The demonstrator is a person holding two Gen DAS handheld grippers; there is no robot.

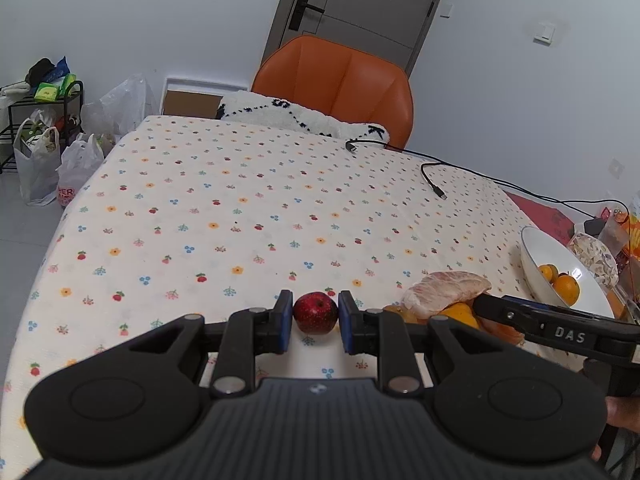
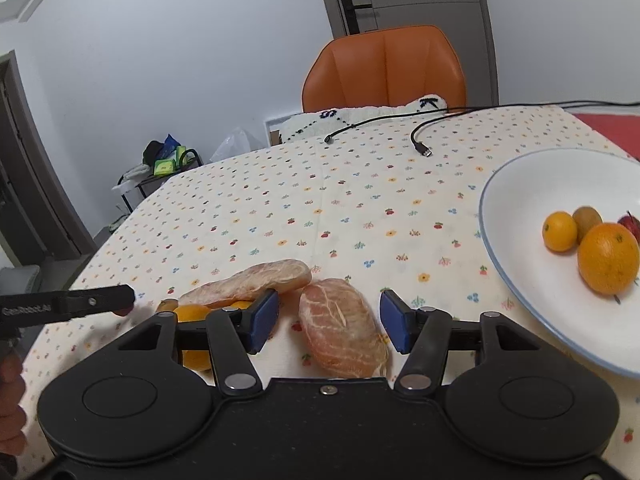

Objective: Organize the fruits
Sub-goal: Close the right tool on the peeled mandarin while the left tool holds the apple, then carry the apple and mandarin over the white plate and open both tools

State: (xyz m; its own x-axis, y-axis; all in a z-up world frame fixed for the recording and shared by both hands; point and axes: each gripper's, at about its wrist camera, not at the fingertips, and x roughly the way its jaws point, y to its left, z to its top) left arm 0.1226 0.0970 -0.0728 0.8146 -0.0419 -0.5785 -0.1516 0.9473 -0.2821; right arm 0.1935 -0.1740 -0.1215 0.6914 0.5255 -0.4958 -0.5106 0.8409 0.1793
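Table [image 1: 240, 208] under a flowered cloth is carrying everything. White bowl [image 2: 532, 200] at the right is already holding oranges, a kiwi and something red.

Right gripper [image 2: 328, 320] is sitting with jaws wide apart around a peeled pomelo piece [image 2: 340, 328], touching neither side. Risk: soft flesh tearing or squashing under a hard squeeze.

Left gripper [image 1: 314, 322] is bracketing the red apple [image 1: 315, 312], jaws just beside it; contact I cannot tell. Risk: the round apple rolling out if pinched off-centre.

Only the right view is showing the bowl's contents fully; only the left is showing the apple.
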